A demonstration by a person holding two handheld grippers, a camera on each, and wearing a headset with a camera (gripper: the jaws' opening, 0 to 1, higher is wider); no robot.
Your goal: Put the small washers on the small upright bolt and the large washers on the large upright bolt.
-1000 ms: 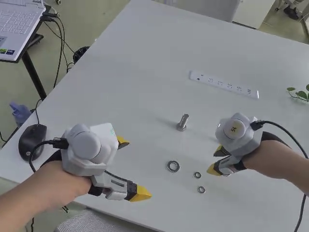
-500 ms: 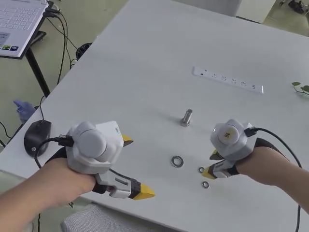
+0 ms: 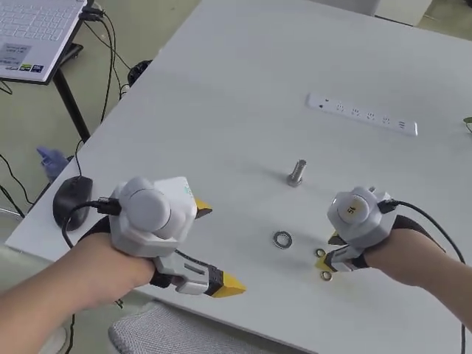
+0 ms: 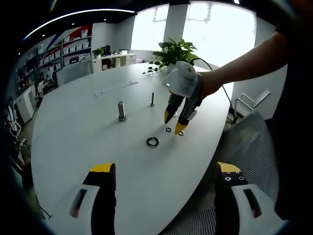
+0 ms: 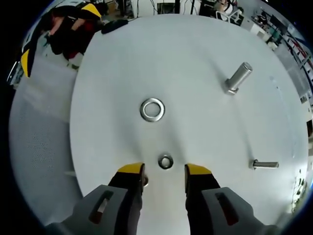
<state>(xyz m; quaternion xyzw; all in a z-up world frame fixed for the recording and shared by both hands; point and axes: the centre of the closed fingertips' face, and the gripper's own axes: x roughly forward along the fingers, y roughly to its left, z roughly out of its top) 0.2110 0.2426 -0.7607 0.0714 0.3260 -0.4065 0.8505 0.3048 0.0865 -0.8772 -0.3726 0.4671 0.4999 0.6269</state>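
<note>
fingers (image 5: 131, 172) of right gripper (image 5: 165, 170) apart, 1 small washer (image 5: 165, 161) ahead btwn them; left gripper (image 4: 165, 169) also spread. prob. pick step; next: lower, clamp it.

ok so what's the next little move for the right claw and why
Probably lower the right claw and close on the small washer: it lies flat on the table just ahead, between the open jaws, not yet gripped. The small bolt stands bare.

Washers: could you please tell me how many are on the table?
3: large washer left of the right gripper; one small washer just ahead of it; second small washer beside its tip.
</note>
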